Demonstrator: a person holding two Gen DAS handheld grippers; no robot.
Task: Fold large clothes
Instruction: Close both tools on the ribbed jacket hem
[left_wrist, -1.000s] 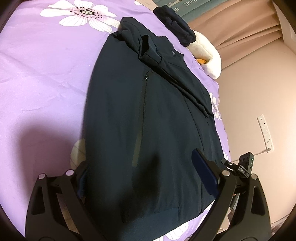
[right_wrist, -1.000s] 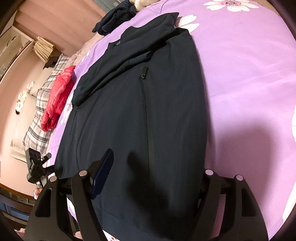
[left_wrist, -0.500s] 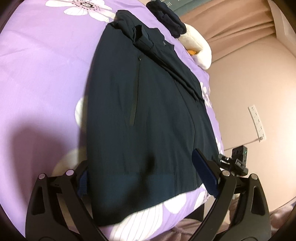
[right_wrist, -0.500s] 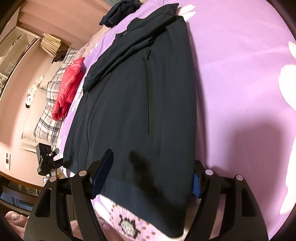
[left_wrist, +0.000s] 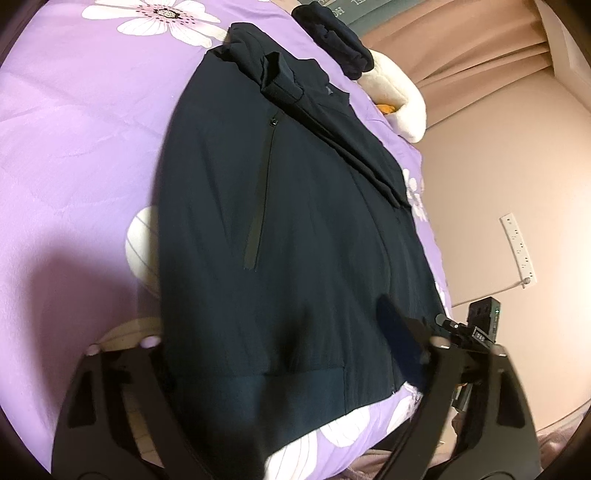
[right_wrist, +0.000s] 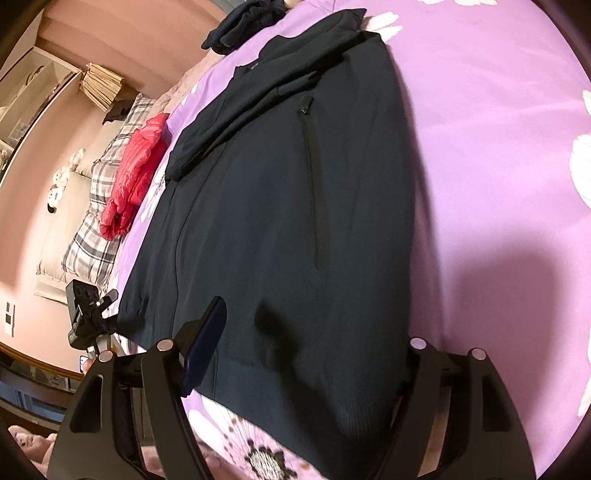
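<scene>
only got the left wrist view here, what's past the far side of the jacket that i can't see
Observer: A red puffer jacket lies on a plaid pillow beyond the dark jacket.
Operator: is my right gripper on the hem
Observer: The right gripper straddles the hem corner, jaws apart, pads not pressing.
Operator: anything by the headboard
Observer: Small plush toys sit along the wall there.

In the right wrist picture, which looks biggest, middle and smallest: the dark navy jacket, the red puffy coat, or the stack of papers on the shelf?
1. Dark navy jacket, by far.
2. Red puffy coat.
3. Stack of papers.
The coat and papers lie farther from the camera, so they may really be bigger than they look.
</scene>
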